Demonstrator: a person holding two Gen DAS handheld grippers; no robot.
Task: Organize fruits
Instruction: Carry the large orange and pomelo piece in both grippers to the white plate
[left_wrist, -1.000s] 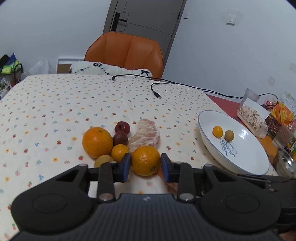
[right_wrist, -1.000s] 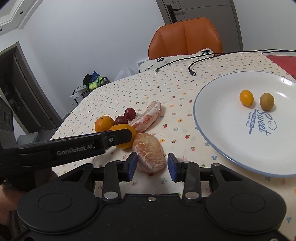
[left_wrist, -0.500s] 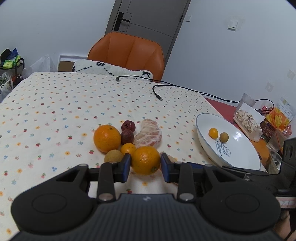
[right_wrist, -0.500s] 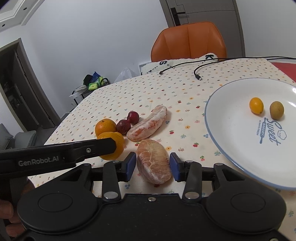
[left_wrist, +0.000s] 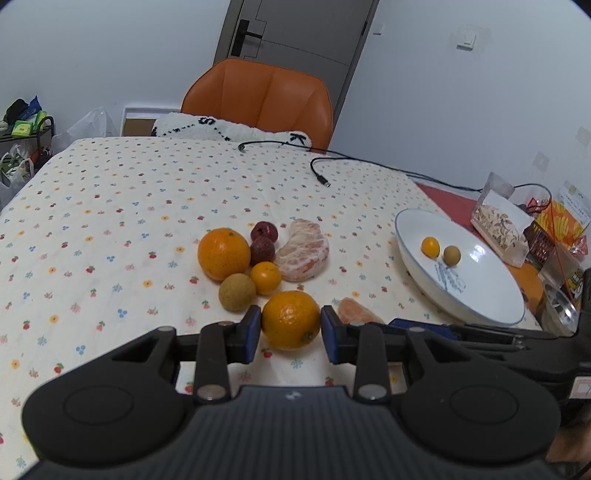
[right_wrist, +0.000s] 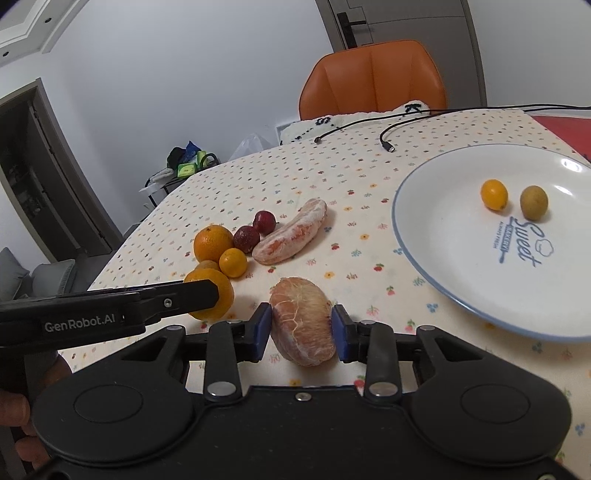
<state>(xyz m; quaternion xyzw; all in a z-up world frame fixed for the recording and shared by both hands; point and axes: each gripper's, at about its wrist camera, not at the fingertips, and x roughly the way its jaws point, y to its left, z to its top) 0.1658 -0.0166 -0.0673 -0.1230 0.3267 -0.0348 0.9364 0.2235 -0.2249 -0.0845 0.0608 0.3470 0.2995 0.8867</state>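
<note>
Now the right gripper (right_wrist: 301, 326) is closing on the peeled pomelo segment (right_wrist: 303, 321) at lower centre, while the left gripper (left_wrist: 291, 328) pinches an orange (left_wrist: 291, 319); both seem ready for the plate (right_wrist: 443, 258) at right.

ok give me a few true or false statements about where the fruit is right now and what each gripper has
1. The white plate holds two small fruits. True.
2. The left gripper has an orange between its jaws. True.
3. The right gripper has a dark red fruit between its jaws. False: a peeled citrus piece sits between them, and they are closing on it.
4. The big orange lies on the plate. False: it lies on the tablecloth in the fruit cluster.
5. The two dark red fruits lie beside the curved peeled segment. True.
</note>
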